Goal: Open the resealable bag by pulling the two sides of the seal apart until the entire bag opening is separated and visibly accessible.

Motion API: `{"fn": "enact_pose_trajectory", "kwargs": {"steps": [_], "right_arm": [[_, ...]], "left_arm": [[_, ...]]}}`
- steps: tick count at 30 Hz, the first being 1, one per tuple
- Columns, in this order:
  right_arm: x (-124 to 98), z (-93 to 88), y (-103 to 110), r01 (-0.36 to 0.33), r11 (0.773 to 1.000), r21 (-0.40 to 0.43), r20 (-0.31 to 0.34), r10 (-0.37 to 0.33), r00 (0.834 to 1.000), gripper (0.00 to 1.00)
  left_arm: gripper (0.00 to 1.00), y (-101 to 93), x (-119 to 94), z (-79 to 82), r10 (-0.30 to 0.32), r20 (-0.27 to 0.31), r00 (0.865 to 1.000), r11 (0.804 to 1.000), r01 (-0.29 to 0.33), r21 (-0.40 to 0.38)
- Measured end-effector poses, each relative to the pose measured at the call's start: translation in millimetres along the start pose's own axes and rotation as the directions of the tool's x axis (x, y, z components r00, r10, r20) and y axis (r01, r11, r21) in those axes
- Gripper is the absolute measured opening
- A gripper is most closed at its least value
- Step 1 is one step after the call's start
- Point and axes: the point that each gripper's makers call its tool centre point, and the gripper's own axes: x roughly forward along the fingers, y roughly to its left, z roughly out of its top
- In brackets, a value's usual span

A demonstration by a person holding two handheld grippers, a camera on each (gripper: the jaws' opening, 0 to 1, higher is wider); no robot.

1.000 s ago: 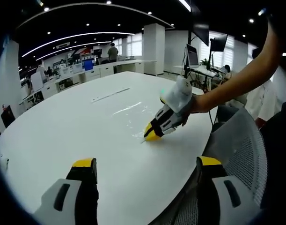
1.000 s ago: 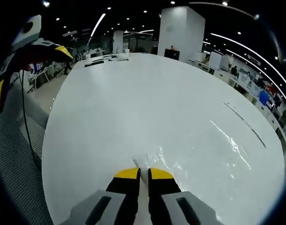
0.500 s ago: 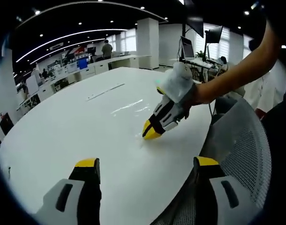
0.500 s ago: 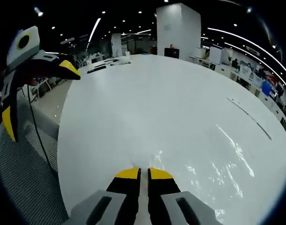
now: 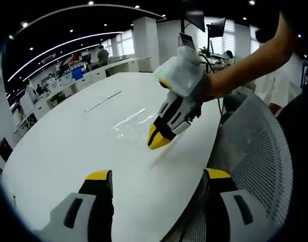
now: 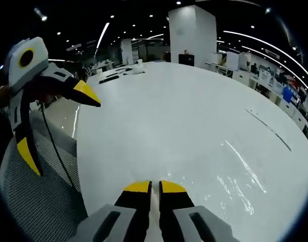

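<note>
The resealable bag (image 5: 129,121) is clear and shows only as glints on the white table (image 5: 53,141). My right gripper (image 5: 156,141) hangs just above the table, jaws together at the bag's near corner. In the right gripper view its yellow tips (image 6: 149,185) are shut with a thin pale strip between them, and the bag (image 6: 237,184) spreads away to the right. My left gripper (image 5: 158,175) stands open at the table's edge with nothing between its jaws. It also enters the right gripper view as the left gripper (image 6: 58,125), open, apart from the bag.
A grey mesh chair (image 5: 259,151) sits against the table's near edge, seen too as the chair (image 6: 38,201). A person's bare arm (image 5: 244,70) holds the right gripper. Desks, monitors (image 5: 214,27) and a white pillar (image 6: 191,30) stand beyond the table.
The right gripper, still shut, has lifted and drawn nearer to the left gripper. In the right gripper view the open left gripper has come closer from the left.
</note>
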Motion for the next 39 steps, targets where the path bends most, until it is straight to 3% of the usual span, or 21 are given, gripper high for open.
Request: {"fn": "enact_pose_trajectory", "kwargs": {"steps": [7, 9, 11, 19, 23, 26, 30, 34, 35, 37, 39], "right_arm": [[-10, 0.6, 24, -0.033, 0.999, -0.01, 0.007, 0.033, 0.999, 0.01], [-13, 1.7, 30, -0.043, 0.999, -0.02, 0.007, 0.043, 0.999, 0.01], [-17, 2.7, 36, -0.053, 0.998, -0.03, 0.005, 0.053, 0.999, 0.01], [-29, 8.1, 57, -0.067, 0.995, -0.073, 0.02, 0.069, 0.997, 0.01], [-33, 7.5, 65, -0.069, 0.994, -0.084, 0.023, 0.071, 0.997, 0.01], [-35, 5.0, 70, -0.072, 0.992, -0.106, 0.014, 0.074, 0.997, 0.01], [-36, -1.6, 75, -0.049, 0.988, -0.149, -0.012, 0.048, 0.999, 0.01], [-38, -3.5, 82, -0.059, 0.986, -0.155, -0.018, 0.057, 0.998, 0.01], [-38, -4.0, 83, -0.059, 0.985, -0.164, -0.022, 0.056, 0.998, 0.01], [-40, -4.7, 86, -0.06, 0.982, -0.177, -0.027, 0.057, 0.998, 0.01], [-41, -5.2, 89, -0.063, 0.981, -0.184, -0.031, 0.058, 0.998, 0.01]], "left_arm": [[0.68, -5.4, 0, -1.0, -0.004, -0.003, 1.0, 1.0, 0.004, 0.021], [0.66, -4.2, -1, -5.3, 0.012, -0.045, 0.999, 0.995, -0.008, 0.096], [0.65, -7.6, -1, -5.2, 0.007, -0.05, 0.999, 0.994, -0.001, 0.113], [0.55, -16.0, -1, -1.9, -0.02, -0.038, 0.999, 0.989, 0.025, 0.146], [0.42, -20.9, -2, 1.2, -0.046, -0.018, 0.999, 0.988, 0.048, 0.145], [0.4, -24.1, -2, 0.6, -0.061, -0.028, 0.998, 0.981, 0.065, 0.183], [0.39, -28.4, 2, -5.2, -0.072, -0.074, 0.995, 0.954, 0.09, 0.286], [0.35, -33.8, 7, -5.7, -0.082, -0.081, 0.993, 0.946, 0.103, 0.307], [0.34, -33.9, 6, -8.0, -0.071, -0.12, 0.99, 0.914, 0.113, 0.39], [0.34, -38.4, 9, -8.9, -0.069, -0.133, 0.989, 0.89, 0.122, 0.439], [0.34, -44.4, 11, -5.6, -0.089, -0.119, 0.989, 0.896, 0.131, 0.424]]}}
